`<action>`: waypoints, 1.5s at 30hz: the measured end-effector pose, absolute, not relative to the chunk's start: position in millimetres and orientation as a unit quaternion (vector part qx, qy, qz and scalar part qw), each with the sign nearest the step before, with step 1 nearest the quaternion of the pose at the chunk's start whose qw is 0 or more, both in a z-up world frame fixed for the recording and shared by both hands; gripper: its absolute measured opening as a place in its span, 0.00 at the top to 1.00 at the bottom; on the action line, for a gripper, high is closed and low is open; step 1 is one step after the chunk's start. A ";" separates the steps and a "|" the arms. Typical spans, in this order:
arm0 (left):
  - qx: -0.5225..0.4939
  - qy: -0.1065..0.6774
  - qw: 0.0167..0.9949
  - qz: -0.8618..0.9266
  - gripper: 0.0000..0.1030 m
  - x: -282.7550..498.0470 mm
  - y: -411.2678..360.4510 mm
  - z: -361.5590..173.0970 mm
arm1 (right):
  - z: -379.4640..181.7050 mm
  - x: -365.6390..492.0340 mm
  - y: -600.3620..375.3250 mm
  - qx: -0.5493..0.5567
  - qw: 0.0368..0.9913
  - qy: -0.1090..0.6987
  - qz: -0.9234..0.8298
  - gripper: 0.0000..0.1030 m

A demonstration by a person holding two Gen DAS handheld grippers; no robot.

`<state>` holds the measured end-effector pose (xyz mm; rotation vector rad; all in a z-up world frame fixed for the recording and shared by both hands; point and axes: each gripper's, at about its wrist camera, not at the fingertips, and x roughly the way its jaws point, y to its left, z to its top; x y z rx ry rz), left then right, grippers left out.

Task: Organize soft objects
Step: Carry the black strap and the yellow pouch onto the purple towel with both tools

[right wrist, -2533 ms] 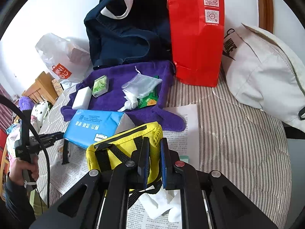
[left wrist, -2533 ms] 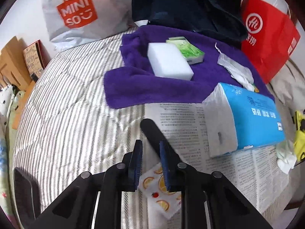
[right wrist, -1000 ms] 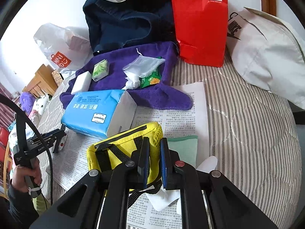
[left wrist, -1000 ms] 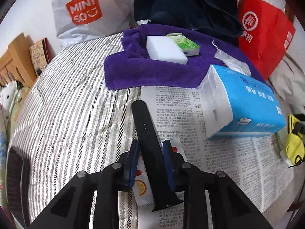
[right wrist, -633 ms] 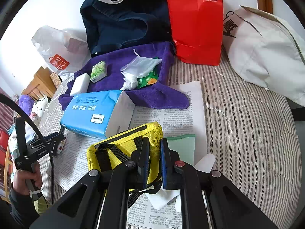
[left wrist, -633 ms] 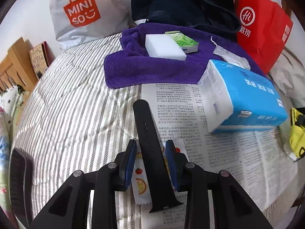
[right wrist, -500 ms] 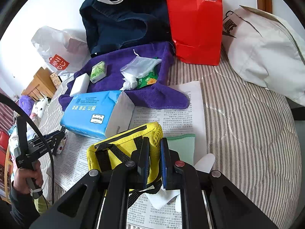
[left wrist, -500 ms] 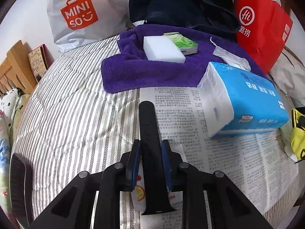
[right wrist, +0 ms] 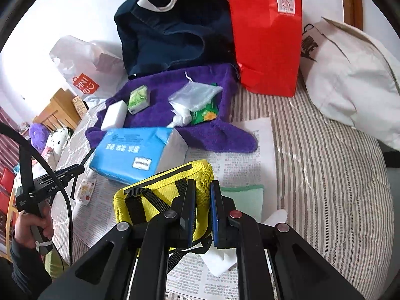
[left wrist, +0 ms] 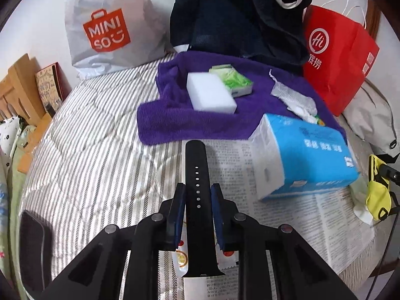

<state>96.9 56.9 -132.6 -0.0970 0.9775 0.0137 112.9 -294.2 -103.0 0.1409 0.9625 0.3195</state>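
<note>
left gripper (left wrist: 197, 195) sat low in the centre of its frame, its blue pads closed in on a black watch strap (left wrist: 198, 200), which ran straight up the frame with its rounded tip reaching toward the purple towel (left wrist: 170, 120). under the strap lay a fruit-print packet (left wrist: 181, 255) on the newspaper (left wrist: 287, 225). the blue tissue pack (left wrist: 307, 160) stood at the right of the frame, a white sponge (left wrist: 211, 96) and a green packet (left wrist: 232, 80) on the towel in the upper centre. over in the right wrist view, the right gripper (right wrist: 202, 210) at lower centre was nearly closed, pinching the mesh edge of a yellow pouch (right wrist: 160, 195) above the newspaper. a mint green cloth (right wrist: 247, 200) lay just right of the pouch. a red paper bag (right wrist: 267, 37) stood at the top.
</note>
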 end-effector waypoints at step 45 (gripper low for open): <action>-0.036 0.428 0.901 -0.065 0.81 217.5 32.9 -82.4 | -65.3 236.6 -240.3 0.057 0.884 0.434 0.162 0.90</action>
